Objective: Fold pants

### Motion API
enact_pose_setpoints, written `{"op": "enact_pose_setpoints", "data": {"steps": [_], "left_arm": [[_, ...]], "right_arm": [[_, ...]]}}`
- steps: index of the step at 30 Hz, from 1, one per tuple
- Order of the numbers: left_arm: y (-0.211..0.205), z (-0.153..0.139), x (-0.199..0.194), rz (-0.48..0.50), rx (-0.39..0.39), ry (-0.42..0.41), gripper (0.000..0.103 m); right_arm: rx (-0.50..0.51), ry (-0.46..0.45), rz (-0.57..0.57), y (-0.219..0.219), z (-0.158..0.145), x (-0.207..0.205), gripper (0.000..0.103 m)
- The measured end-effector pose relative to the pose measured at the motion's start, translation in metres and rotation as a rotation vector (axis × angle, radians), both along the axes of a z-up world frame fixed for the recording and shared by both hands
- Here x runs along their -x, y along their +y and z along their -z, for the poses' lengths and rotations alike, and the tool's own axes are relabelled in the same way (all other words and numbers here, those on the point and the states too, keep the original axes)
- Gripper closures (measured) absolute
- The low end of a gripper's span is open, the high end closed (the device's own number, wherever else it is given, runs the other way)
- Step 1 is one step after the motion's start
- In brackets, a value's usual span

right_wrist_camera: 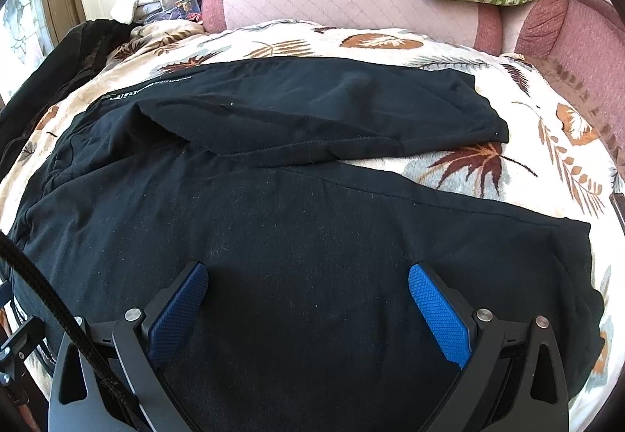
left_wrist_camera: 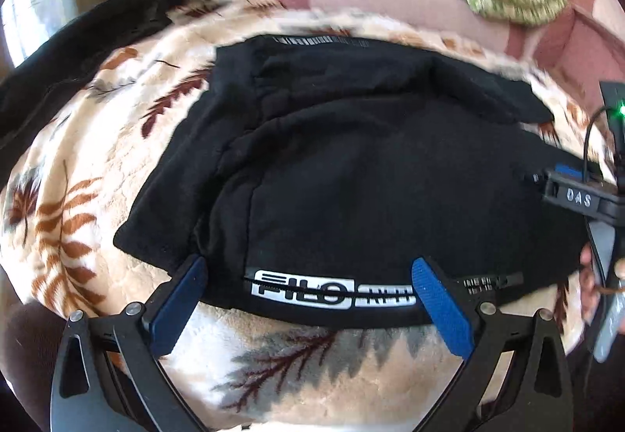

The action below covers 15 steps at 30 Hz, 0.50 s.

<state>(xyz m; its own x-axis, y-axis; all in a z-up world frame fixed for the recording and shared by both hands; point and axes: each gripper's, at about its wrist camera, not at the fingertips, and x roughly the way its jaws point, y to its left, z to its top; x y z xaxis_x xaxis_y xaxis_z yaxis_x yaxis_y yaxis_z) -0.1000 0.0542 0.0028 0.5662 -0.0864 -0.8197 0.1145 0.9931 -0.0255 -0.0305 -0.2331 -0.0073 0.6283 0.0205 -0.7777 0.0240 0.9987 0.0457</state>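
Meanwhile, both grippers, left gripper and right gripper, hover wide and empty over black pants on a leaf-print blanket. A pinch at the lower edge may grab only the top layer or snag the blanket, skewing the fold.

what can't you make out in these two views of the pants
- Small lettering on the near waistband, left wrist view: motion blur smears it.
- Print on the far waistband, right wrist view: too small to read.
- Pants near edge, right wrist view: cut off by the frame and the right gripper.
- Dark garment at left, left wrist view: blurred and cut by the fisheye edge.
- Right gripper's fingertips, left wrist view: only its body shows at the frame edge.
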Motion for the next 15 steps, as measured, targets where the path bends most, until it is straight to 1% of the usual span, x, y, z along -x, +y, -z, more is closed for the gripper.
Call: {"op": "enact_pose_setpoints", "data": {"steps": [1,2,3,4,6,8,10,11,12,13,15], "left_arm": [[0.002,-0.005,-0.002,0.012,0.025,0.012,0.004],[0.005,-0.014,-0.003,0.032,0.093,0.004,0.014],[0.008,-0.023,-0.004,0.049,0.135,-0.007,0.016],[0.009,-0.034,-0.006,0.071,0.171,-0.027,0.016],[0.008,-0.053,-0.013,0.107,0.199,-0.073,0.016],[0.006,-0.067,-0.029,0.148,0.200,-0.092,0.016],[0.006,-0.077,-0.054,0.143,0.167,-0.089,0.016],[0.007,-0.080,-0.063,0.144,0.158,-0.086,0.016],[0.009,-0.084,-0.073,0.151,0.154,-0.083,0.016],[0.011,-0.088,-0.084,0.161,0.152,-0.079,0.015],[0.014,-0.090,-0.113,0.187,0.136,-0.061,0.015]], "right_arm": [[-0.004,-0.003,-0.002,-0.001,0.000,0.000,0.000],[-0.009,-0.005,-0.004,-0.002,0.000,0.000,0.000],[-0.014,-0.008,-0.008,-0.003,0.000,0.001,0.000],[-0.017,-0.009,-0.012,-0.003,0.000,0.001,0.000],[-0.022,-0.011,-0.020,-0.004,0.000,0.001,0.000],[-0.029,-0.012,-0.030,-0.005,0.000,0.002,0.000],[-0.033,0.002,-0.049,-0.006,-0.003,0.001,0.000],[-0.040,0.014,-0.065,-0.007,-0.007,0.000,0.004],[-0.075,0.021,-0.087,-0.011,-0.014,-0.001,0.012],[-0.137,0.008,-0.105,-0.019,-0.026,0.000,0.014],[-0.211,-0.032,-0.098,-0.037,-0.048,-0.001,0.013]]}}
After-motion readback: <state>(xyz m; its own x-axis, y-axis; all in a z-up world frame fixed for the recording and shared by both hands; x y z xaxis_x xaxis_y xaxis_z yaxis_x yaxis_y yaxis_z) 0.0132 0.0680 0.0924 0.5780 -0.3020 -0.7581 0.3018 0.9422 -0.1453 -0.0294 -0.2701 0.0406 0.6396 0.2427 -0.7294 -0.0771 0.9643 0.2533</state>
